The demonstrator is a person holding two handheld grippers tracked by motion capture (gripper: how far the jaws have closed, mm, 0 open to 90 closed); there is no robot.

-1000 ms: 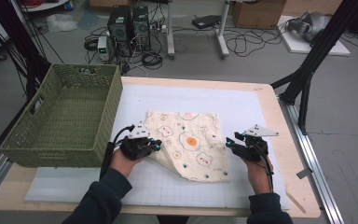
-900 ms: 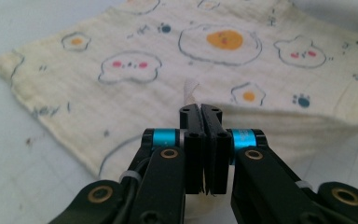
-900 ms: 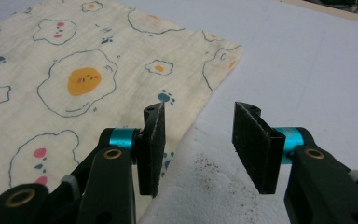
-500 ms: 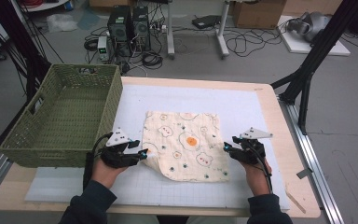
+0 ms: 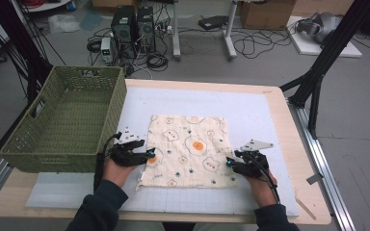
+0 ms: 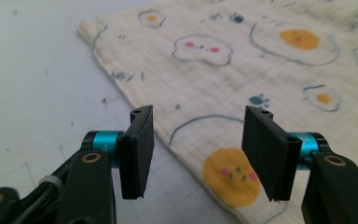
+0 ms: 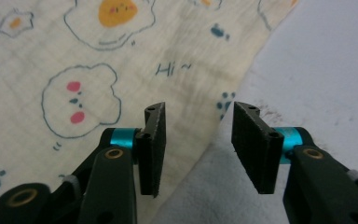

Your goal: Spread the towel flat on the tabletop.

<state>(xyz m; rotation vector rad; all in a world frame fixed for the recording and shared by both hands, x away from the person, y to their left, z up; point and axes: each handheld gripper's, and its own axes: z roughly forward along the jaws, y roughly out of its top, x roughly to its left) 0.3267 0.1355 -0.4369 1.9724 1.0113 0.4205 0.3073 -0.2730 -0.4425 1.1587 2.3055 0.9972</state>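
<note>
A cream cloth (image 5: 188, 149) printed with fried eggs and bears lies flat on the white mat. My left gripper (image 5: 149, 155) sits low at the cloth's left edge near the front corner. Its jaws have just been opening, and in the left gripper view the gripper (image 6: 198, 121) stands open over the cloth (image 6: 242, 60) edge, pinching nothing. My right gripper (image 5: 230, 163) is at the cloth's right edge near the front corner. In the right gripper view the gripper (image 7: 199, 116) is open, with the cloth (image 7: 74, 56) edge running beneath the gap.
A green woven basket (image 5: 65, 120) stands on the left of the wooden table (image 5: 294, 144), close to my left hand. The white mat (image 5: 250, 110) extends beyond the cloth at the back and right. Cables and computer cases lie on the floor behind.
The left jaws went from shut to open. The left hand drew back to the left, then returned to the cloth's edge. The cloth lies squarer. The right hand shifted slightly nearer.
</note>
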